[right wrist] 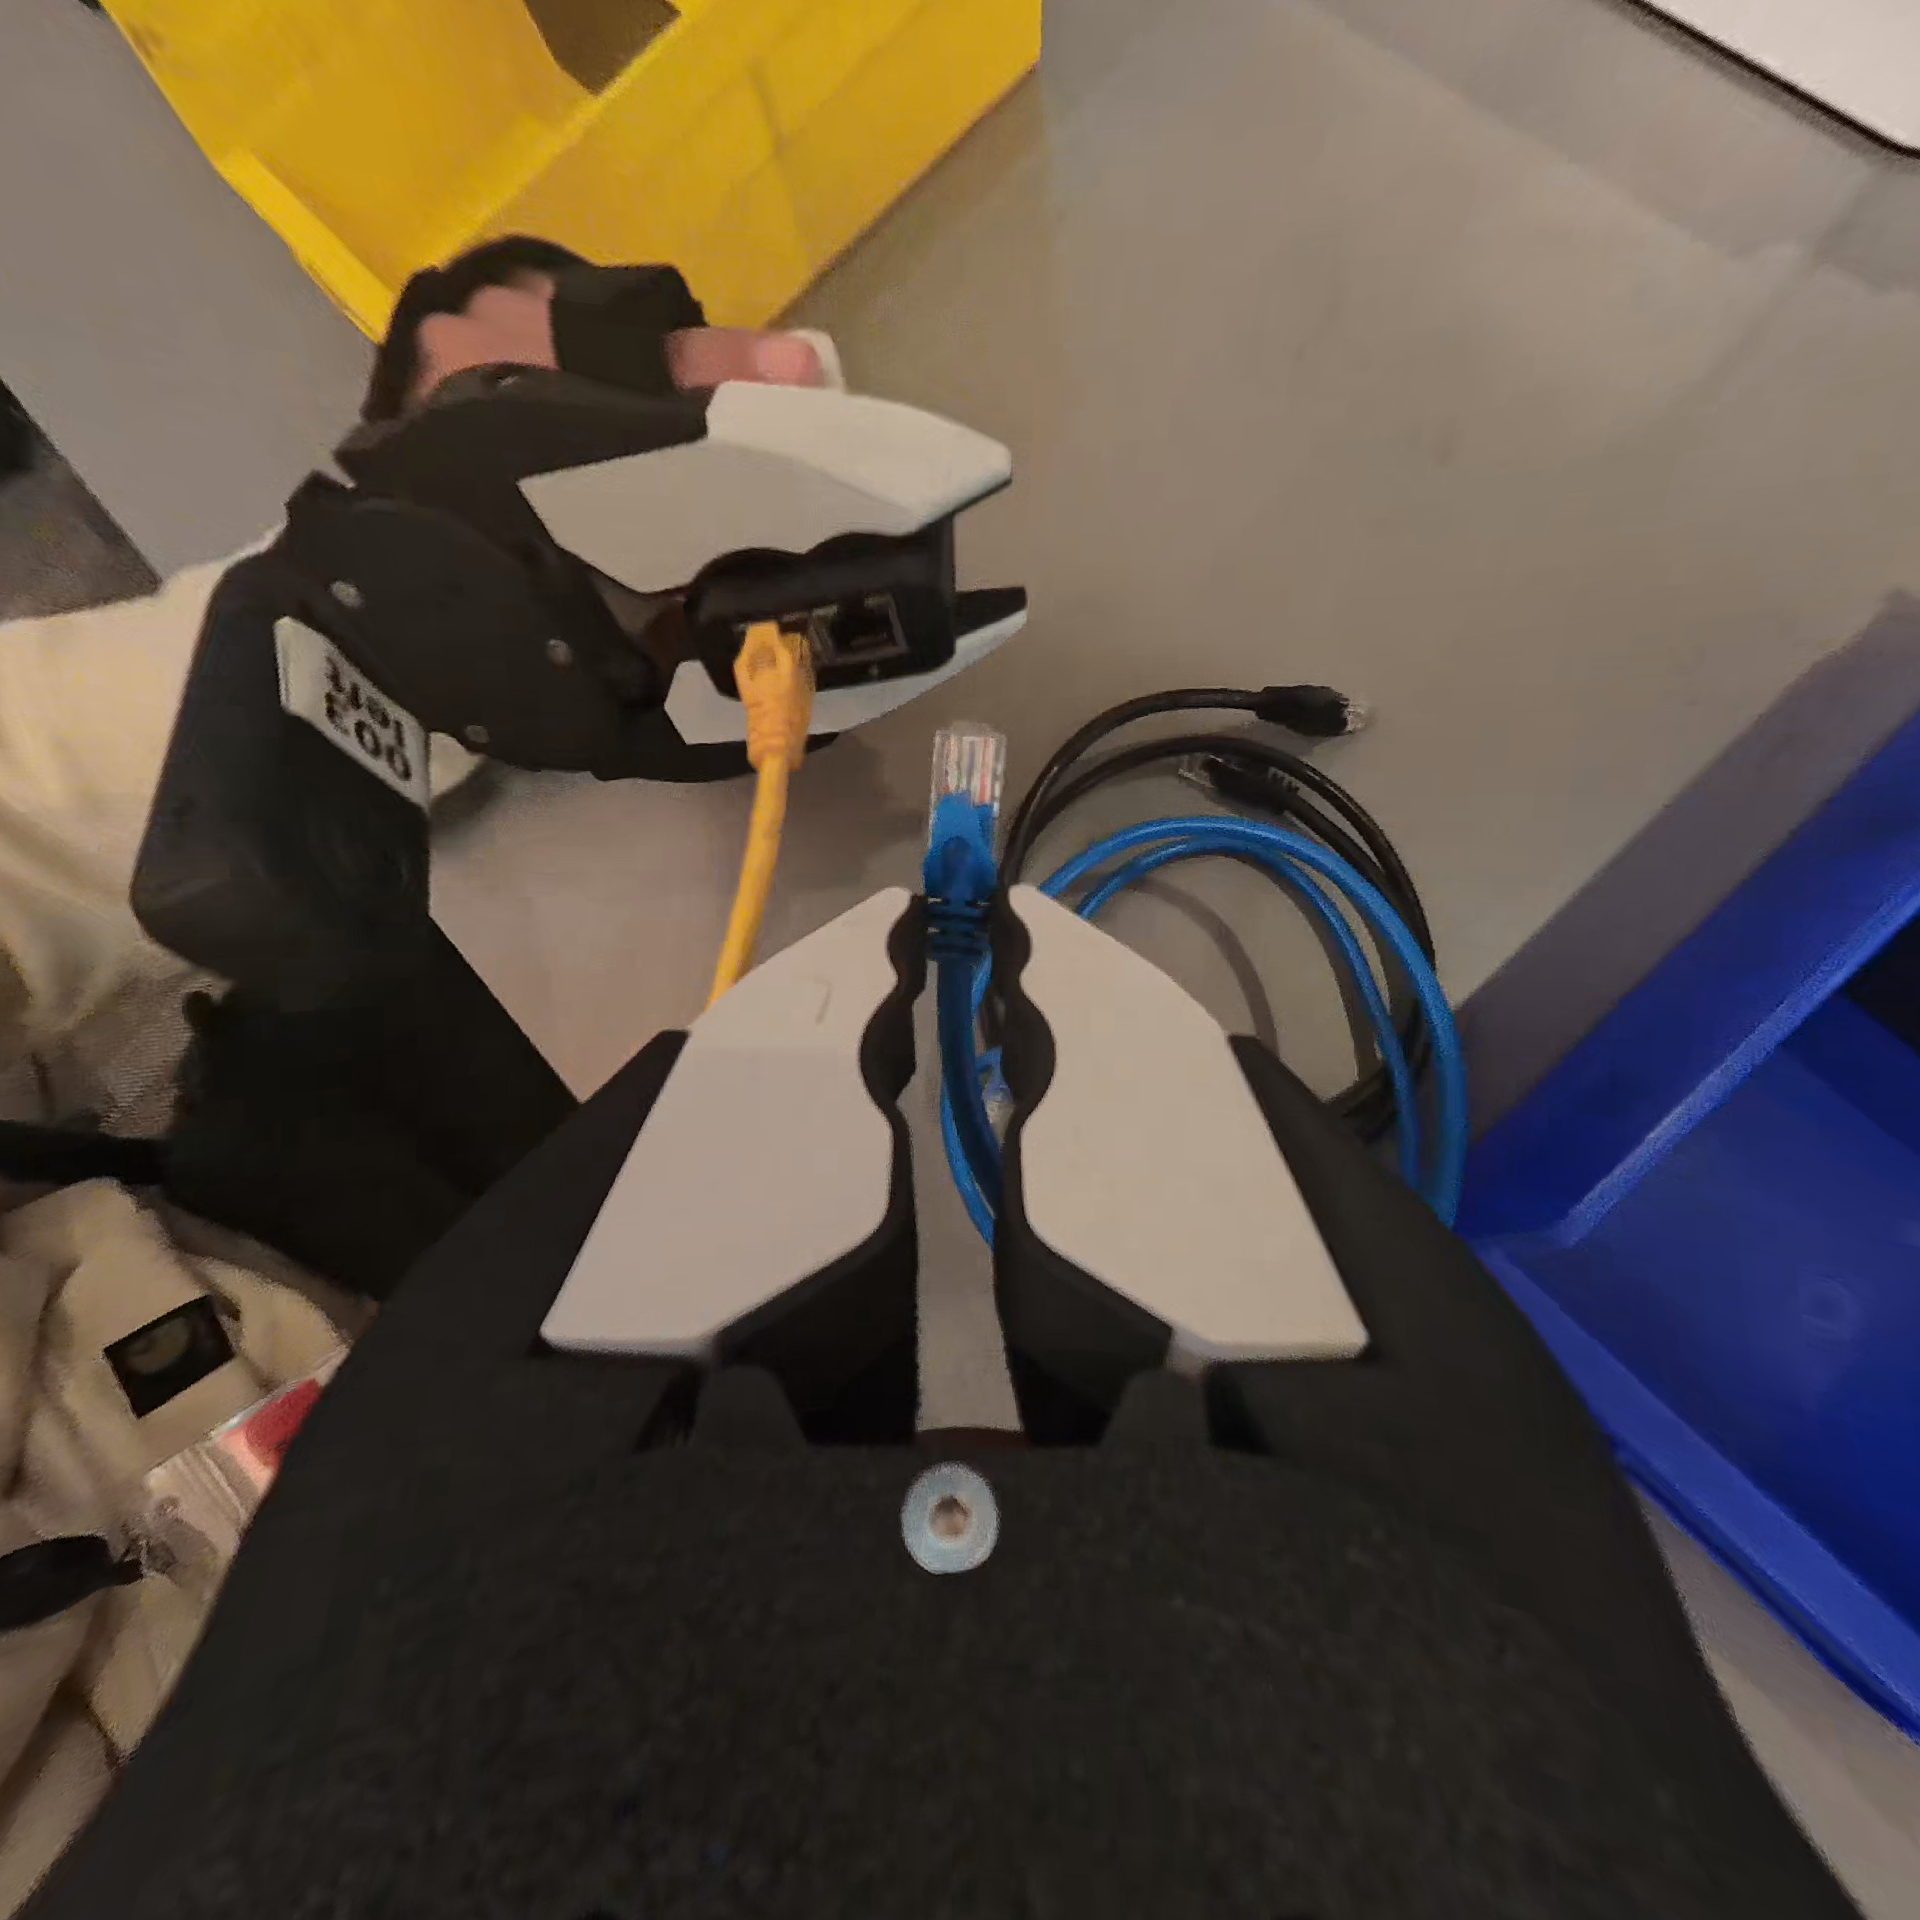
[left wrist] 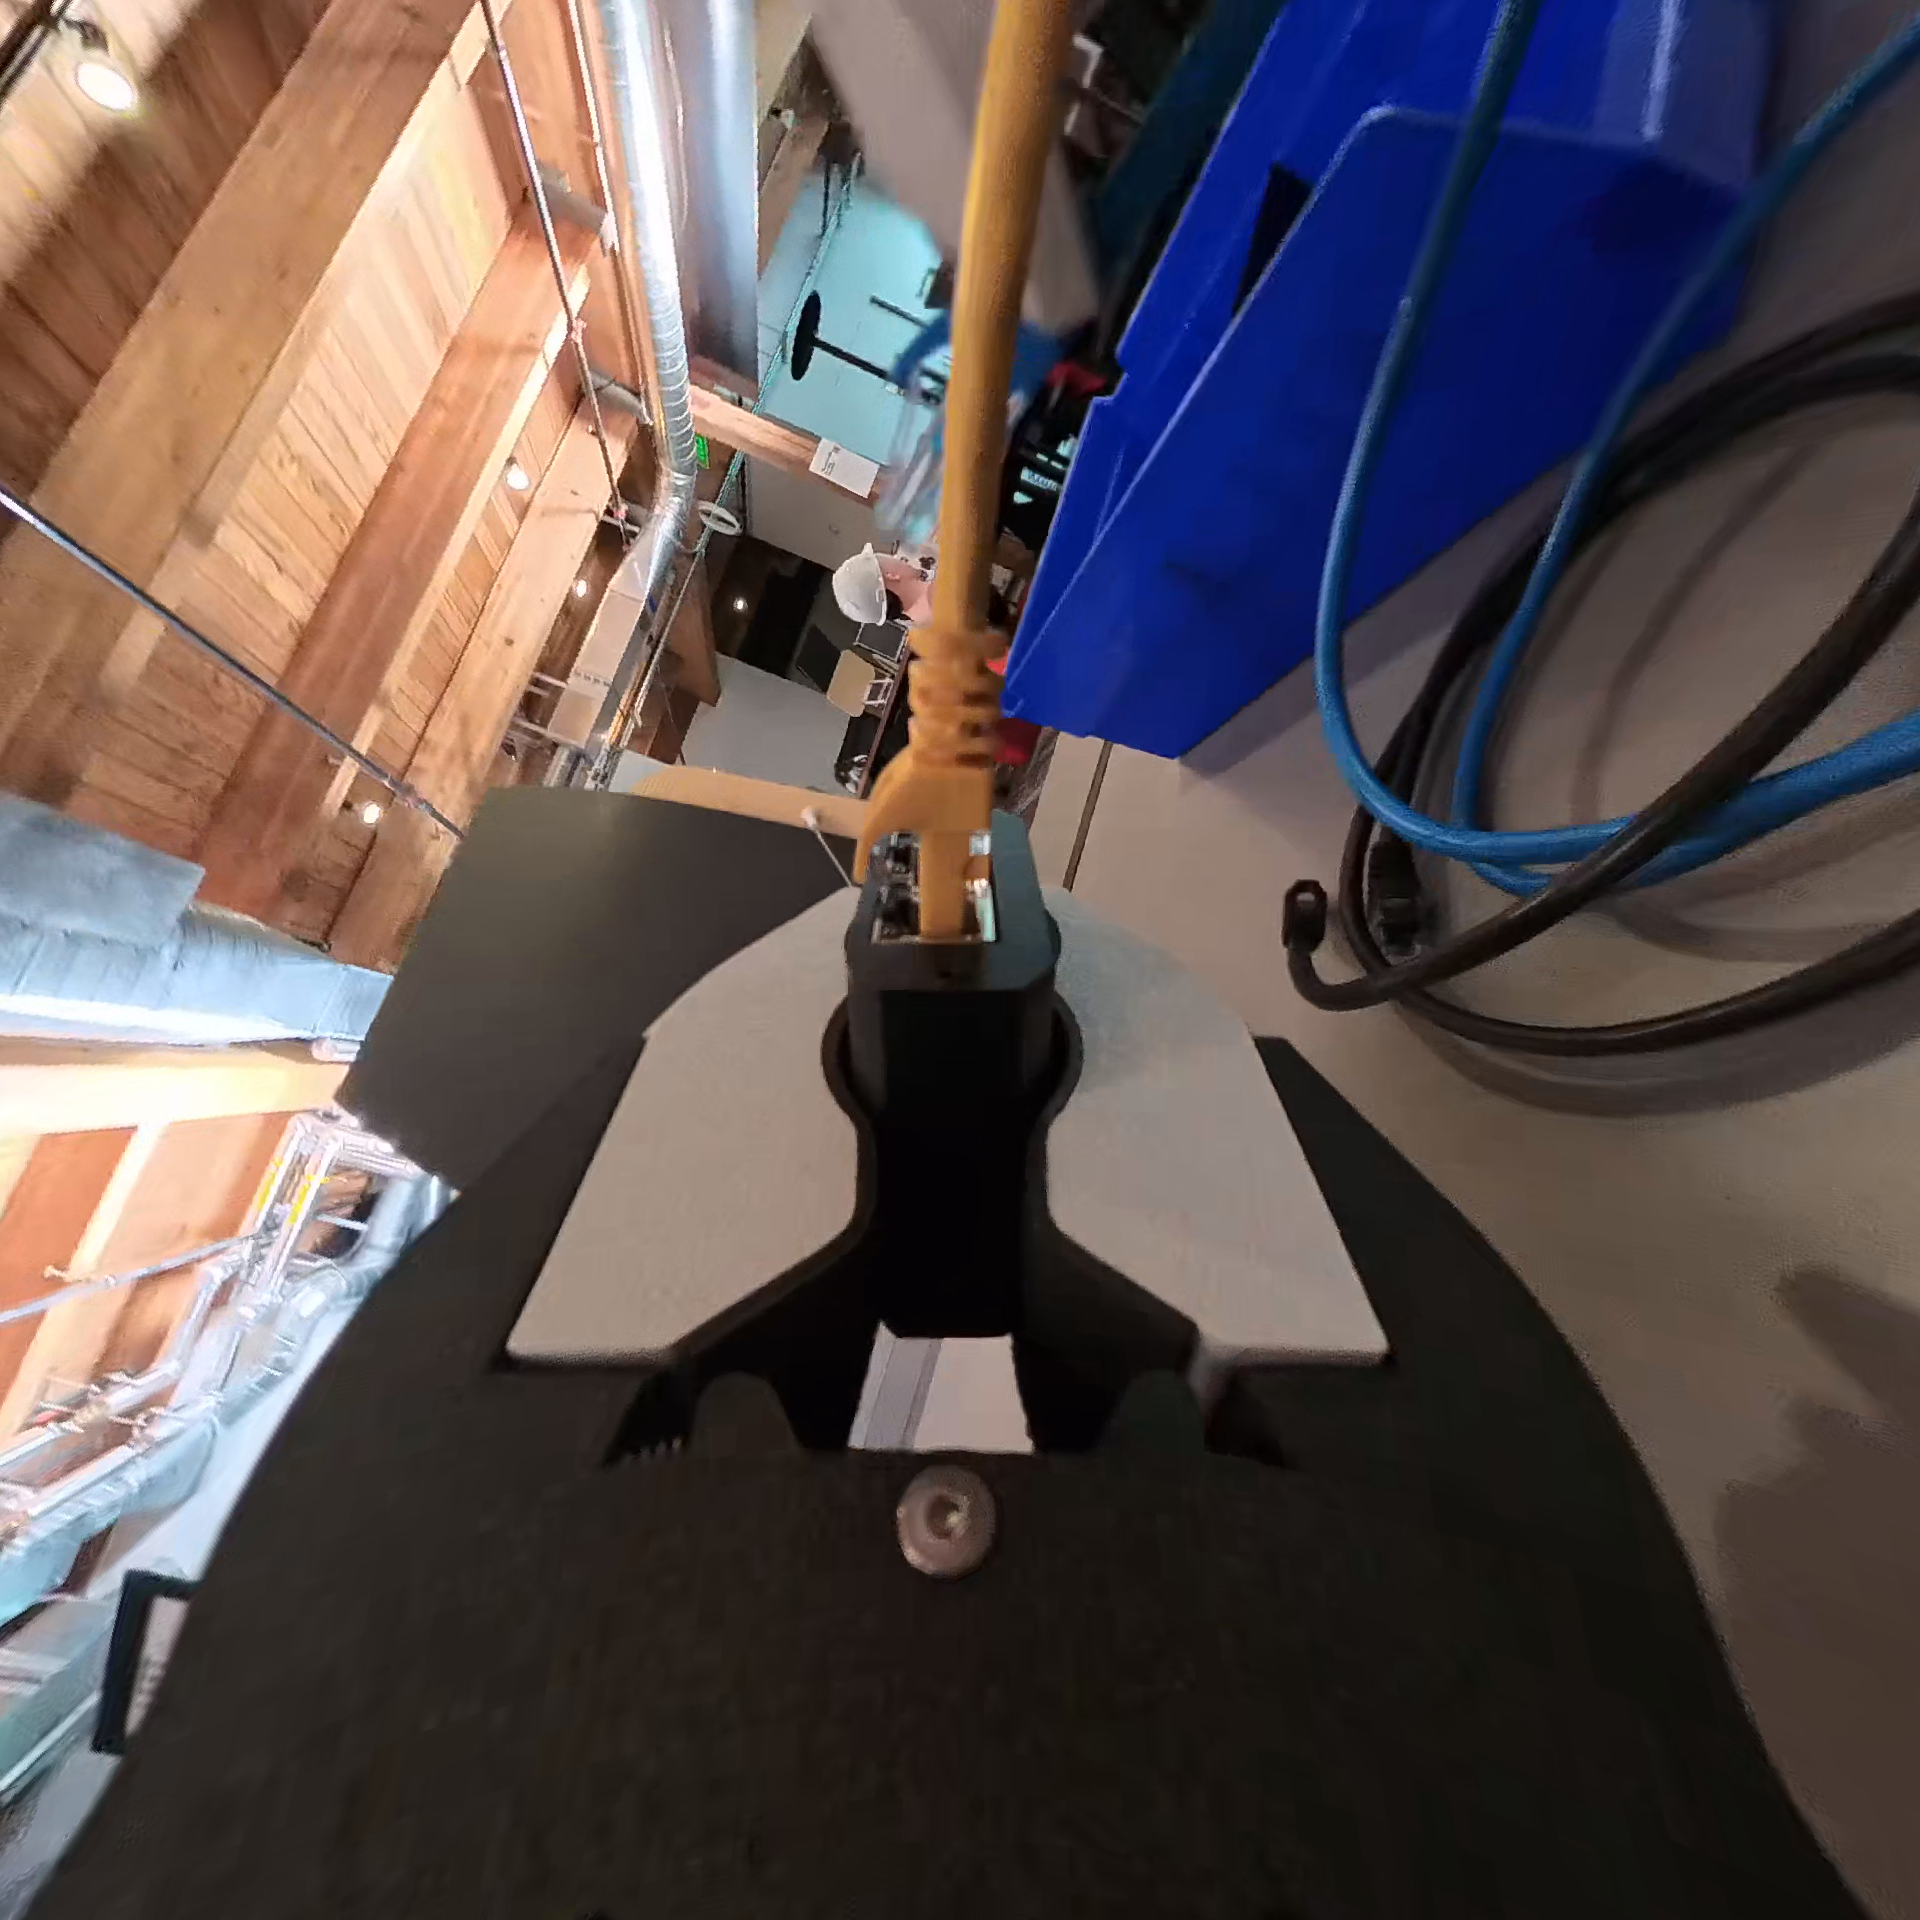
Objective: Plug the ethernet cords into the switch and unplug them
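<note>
My left gripper (left wrist: pixel 951 935) is shut on a small black switch (left wrist: pixel 951 1101) and holds it off the grey table. A yellow ethernet cord (left wrist: pixel 982 416) is plugged into one port of the switch. In the right wrist view the left gripper (right wrist: pixel 971 540) shows at upper left with the switch (right wrist: pixel 914 623); the yellow cord (right wrist: pixel 771 790) hangs from its left port, and the port beside it is empty. My right gripper (right wrist: pixel 958 904) is shut on a blue ethernet cord (right wrist: pixel 956 862) just behind its clear plug (right wrist: pixel 968 764). The plug points towards the switch, a short way below it.
The blue cord's coil (right wrist: pixel 1351 935) and a black cable (right wrist: pixel 1195 727) lie on the table (right wrist: pixel 1455 416) to the right. A blue bin (right wrist: pixel 1714 1195) stands at the right, a yellow bin (right wrist: pixel 623 135) at the back. A person's hand (right wrist: pixel 727 353) and cream sleeve (right wrist: pixel 73 727) are at the left.
</note>
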`<state>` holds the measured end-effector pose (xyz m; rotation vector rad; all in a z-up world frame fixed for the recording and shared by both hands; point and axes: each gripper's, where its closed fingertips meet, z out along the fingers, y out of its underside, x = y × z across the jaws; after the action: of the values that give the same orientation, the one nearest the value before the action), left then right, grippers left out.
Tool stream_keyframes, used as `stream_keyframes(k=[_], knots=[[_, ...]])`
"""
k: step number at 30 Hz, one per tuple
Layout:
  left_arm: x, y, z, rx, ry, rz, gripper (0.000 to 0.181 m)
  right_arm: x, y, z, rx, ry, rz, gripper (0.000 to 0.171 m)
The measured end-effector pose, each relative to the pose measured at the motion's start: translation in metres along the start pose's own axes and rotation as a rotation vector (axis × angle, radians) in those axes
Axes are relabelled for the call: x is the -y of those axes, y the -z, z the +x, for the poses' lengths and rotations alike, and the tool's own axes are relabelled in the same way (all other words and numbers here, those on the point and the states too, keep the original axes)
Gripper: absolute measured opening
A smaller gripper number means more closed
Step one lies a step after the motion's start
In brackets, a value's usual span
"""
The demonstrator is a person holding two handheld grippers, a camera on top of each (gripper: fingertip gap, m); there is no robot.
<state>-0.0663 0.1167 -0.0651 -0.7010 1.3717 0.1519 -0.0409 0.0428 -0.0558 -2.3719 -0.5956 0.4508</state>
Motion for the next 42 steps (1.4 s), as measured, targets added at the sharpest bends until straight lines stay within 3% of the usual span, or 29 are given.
stream_keyframes(k=[9,29,38,42], knots=[[0.011,0.002,0.014,-0.04,-0.098,0.036,0.025,-0.013,-0.028,-0.01,-0.025,0.098,-0.135,0.012],[0.012,0.001,0.042,-0.113,-0.263,0.013,0.025,-0.036,-0.041,-0.01,0.001,0.184,-0.257,0.011],[0.01,0.002,0.032,-0.069,-0.264,-0.003,0.025,-0.024,-0.04,-0.012,0.014,0.267,-0.146,0.011],[0.008,0.0,0.033,-0.074,-0.244,-0.015,0.025,-0.018,-0.04,-0.011,-0.044,0.418,-0.011,0.013]])
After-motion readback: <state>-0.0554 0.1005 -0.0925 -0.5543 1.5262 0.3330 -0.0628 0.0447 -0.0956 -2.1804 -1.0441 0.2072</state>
